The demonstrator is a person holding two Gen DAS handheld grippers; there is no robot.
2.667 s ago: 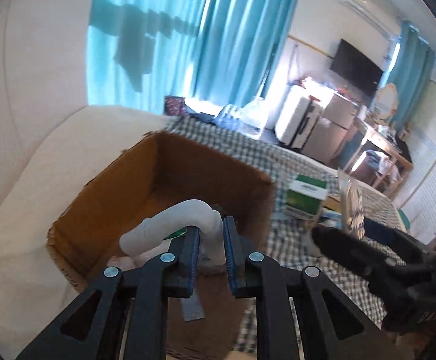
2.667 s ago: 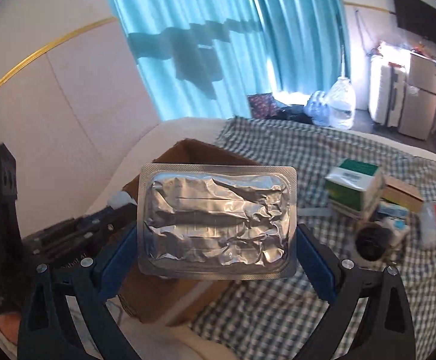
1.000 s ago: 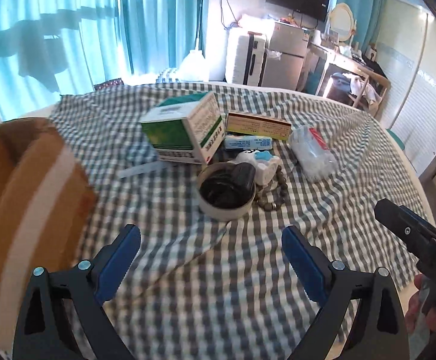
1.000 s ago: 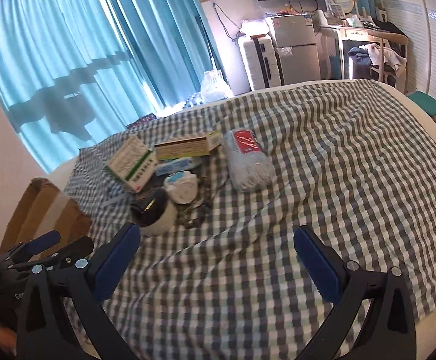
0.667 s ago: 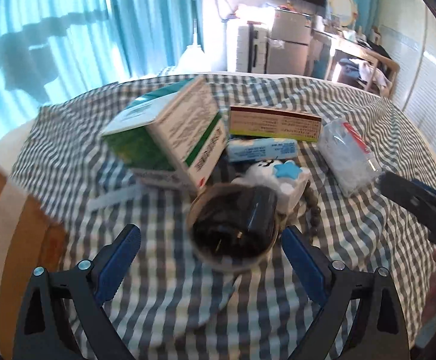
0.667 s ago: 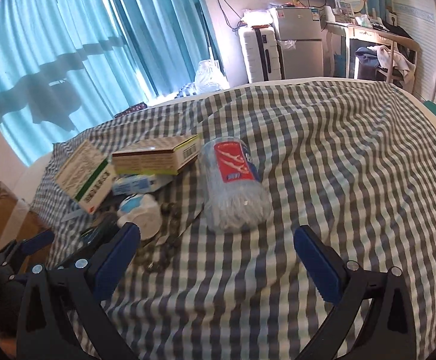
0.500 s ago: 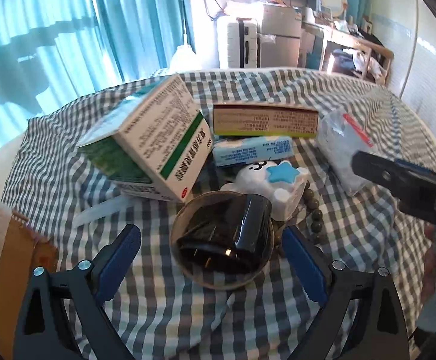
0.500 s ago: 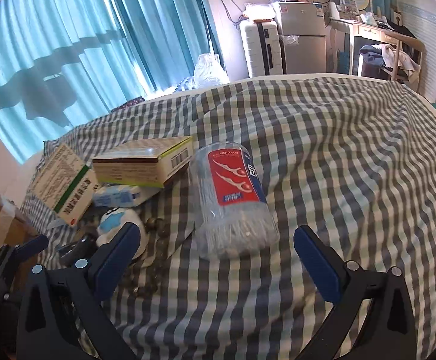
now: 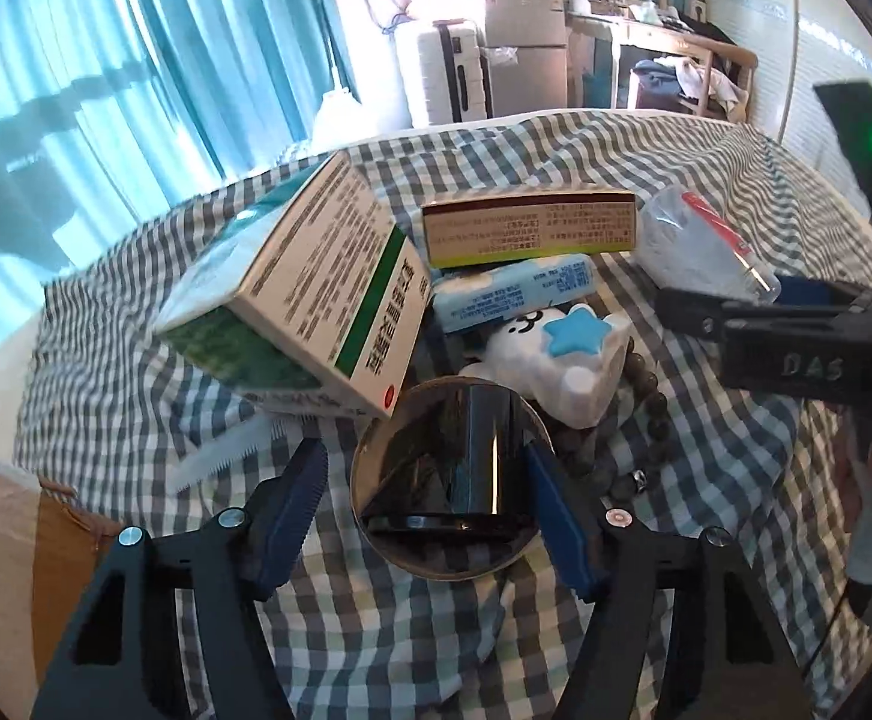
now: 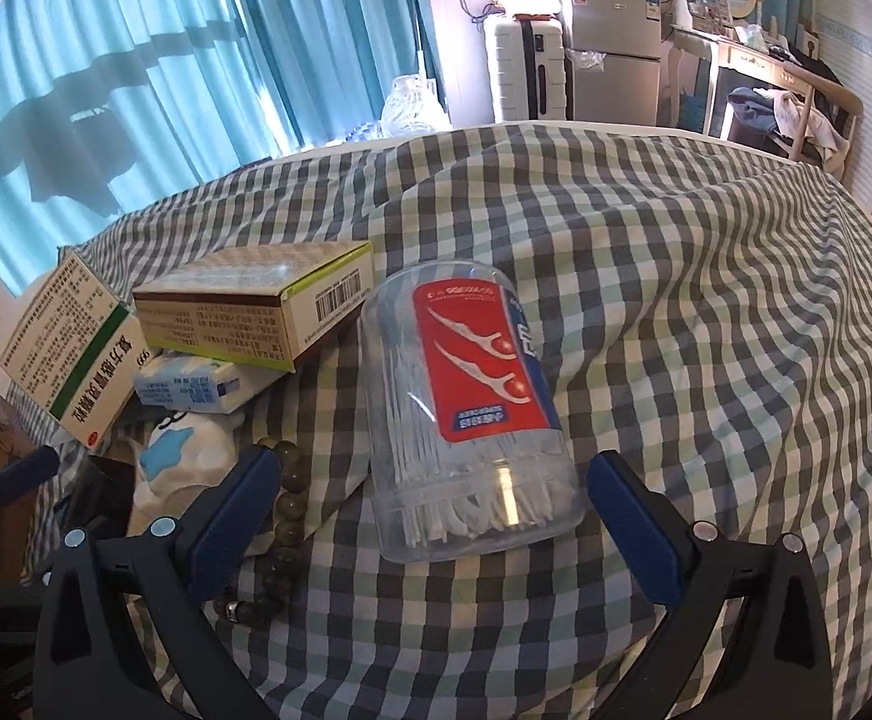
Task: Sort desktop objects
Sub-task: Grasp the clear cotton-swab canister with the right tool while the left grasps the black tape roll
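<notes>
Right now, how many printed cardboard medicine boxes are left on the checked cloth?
2. The green-striped box lies tilted at the left of the pile; the brown-edged box lies behind the blue packet. Others might be hidden beneath them.

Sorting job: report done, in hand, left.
Done: nothing visible; the cardboard box's inside is out of view. In hand: left gripper, jaws just closing, straddles the cup; right gripper, open, straddles the floss-pick jar; neither gripped. Left: green carton, brown carton, tissue pack, star toy, beads.
</notes>
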